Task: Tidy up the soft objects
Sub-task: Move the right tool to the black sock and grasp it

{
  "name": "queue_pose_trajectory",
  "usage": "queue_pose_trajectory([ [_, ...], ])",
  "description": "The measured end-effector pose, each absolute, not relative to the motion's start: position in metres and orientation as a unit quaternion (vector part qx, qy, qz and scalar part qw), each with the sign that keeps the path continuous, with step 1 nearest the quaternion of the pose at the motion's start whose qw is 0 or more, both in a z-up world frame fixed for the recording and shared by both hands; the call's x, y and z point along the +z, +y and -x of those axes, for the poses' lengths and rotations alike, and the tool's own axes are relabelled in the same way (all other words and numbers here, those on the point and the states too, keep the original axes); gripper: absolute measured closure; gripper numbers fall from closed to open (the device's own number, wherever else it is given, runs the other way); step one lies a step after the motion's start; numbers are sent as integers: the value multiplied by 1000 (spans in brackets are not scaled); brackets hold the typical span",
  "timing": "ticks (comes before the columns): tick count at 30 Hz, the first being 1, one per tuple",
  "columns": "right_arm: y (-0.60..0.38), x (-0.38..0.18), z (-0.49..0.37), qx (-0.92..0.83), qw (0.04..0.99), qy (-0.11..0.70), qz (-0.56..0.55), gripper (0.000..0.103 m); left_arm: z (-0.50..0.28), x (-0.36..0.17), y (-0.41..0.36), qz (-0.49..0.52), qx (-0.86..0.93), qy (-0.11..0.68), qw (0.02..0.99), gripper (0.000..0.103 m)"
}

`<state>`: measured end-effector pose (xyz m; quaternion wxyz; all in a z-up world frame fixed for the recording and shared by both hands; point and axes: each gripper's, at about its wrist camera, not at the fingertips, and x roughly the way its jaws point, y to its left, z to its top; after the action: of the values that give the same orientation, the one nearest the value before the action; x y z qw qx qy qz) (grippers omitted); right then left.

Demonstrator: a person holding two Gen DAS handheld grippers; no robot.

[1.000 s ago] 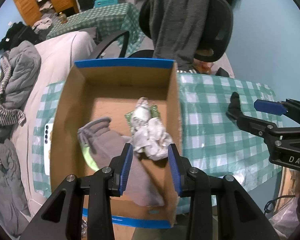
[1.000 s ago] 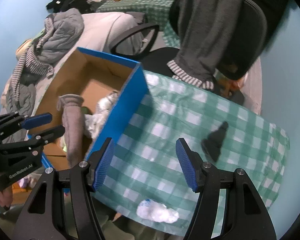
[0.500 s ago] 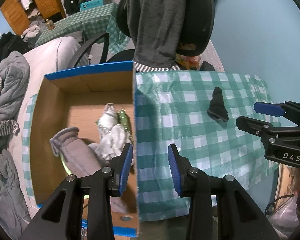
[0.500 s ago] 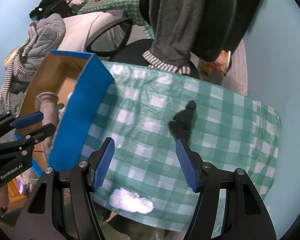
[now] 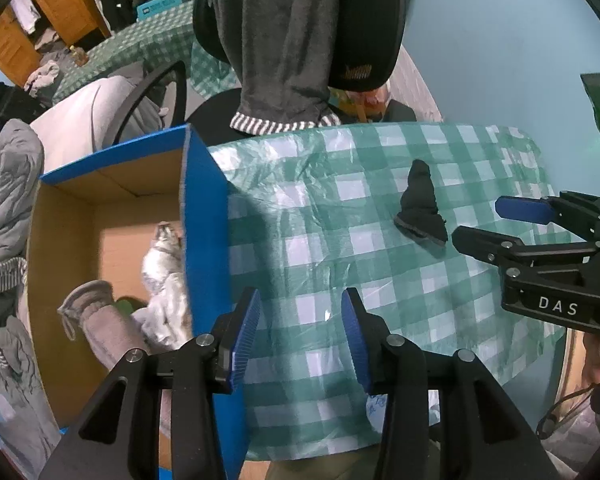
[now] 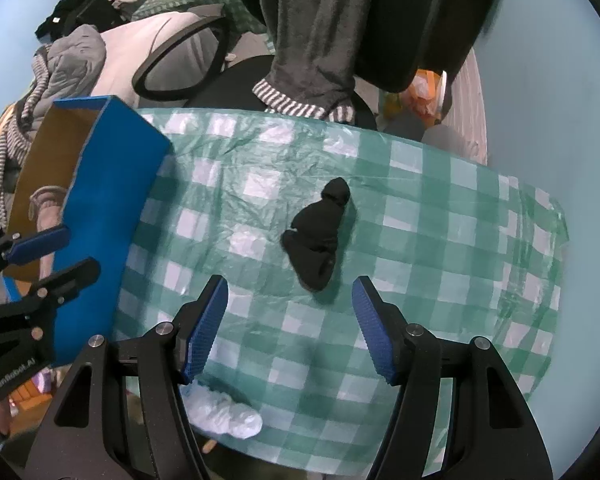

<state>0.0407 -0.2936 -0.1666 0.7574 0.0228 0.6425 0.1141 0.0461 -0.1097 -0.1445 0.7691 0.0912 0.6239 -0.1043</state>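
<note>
A black sock [image 6: 318,236] lies bunched on the green checked tablecloth [image 6: 440,248]; it also shows in the left wrist view [image 5: 420,208]. My right gripper [image 6: 290,328] is open and empty, just short of the sock, which sits between and beyond its fingertips. My left gripper [image 5: 300,336] is open and empty over the tablecloth beside the blue-sided cardboard box [image 5: 206,240]. The box holds a grey sock [image 5: 100,324], a white crumpled cloth [image 5: 164,272] and something green [image 5: 126,304]. The right gripper shows in the left wrist view [image 5: 488,222].
A white crumpled wad [image 6: 224,416] lies at the table's near edge. An office chair [image 5: 360,20] draped with a grey garment [image 5: 280,40] stands behind the table. Piled clothes [image 5: 8,184] lie left of the box. The blue wall is at the right.
Both grippers have moved right, away from the box. The left one now hangs over the tablecloth instead of the box. The right one has come close to the black sock.
</note>
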Motion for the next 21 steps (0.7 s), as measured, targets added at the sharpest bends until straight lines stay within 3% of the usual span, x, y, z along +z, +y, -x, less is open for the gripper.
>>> queue_pose_trajectory([
  [21, -299, -237, -84, 106, 735, 670, -20, 38, -72, -192, -136, -113, -95, 650, 746, 54],
])
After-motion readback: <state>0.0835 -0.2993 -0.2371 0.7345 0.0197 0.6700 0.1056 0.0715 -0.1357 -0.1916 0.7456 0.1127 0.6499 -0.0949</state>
